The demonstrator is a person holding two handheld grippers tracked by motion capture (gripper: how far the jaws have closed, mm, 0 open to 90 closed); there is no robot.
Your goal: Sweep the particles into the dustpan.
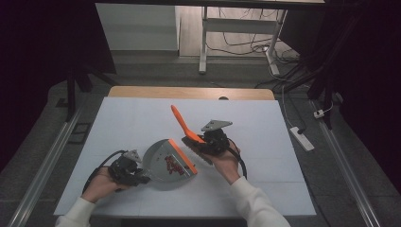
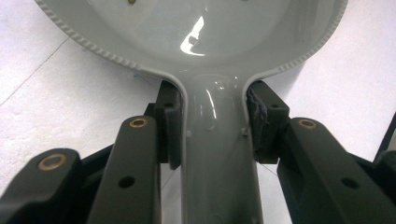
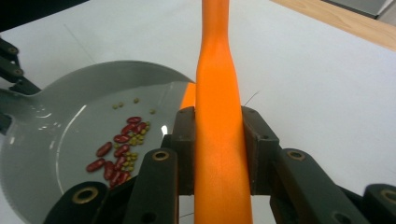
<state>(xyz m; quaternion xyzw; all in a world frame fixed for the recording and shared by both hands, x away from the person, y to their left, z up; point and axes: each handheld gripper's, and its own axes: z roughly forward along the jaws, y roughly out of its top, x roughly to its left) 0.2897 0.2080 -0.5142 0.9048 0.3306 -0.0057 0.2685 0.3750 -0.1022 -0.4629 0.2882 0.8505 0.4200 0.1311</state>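
Note:
A grey dustpan (image 1: 163,163) with an orange front lip (image 1: 183,156) lies on the white table, with red beans and small green seeds (image 1: 174,165) inside. My left gripper (image 1: 143,178) is shut on the dustpan's handle (image 2: 215,154), pads pressing both sides; its own camera puts that gripper (image 2: 215,126) just below the pan's bowl (image 2: 210,32). Just right of the pan, my right gripper (image 1: 202,144) is shut on an orange-handled brush (image 1: 179,120), handle tilted up and back, dark bristles (image 1: 196,151) near the lip. The right gripper view has this gripper (image 3: 218,144) around the brush handle (image 3: 218,102), beans (image 3: 119,149) lower left.
The white sheet (image 1: 127,123) covers the table, with a wooden edge (image 1: 189,92) at the far side. A power strip (image 1: 302,138) and cables lie on the floor to the right. Desk legs (image 1: 204,42) stand beyond the table.

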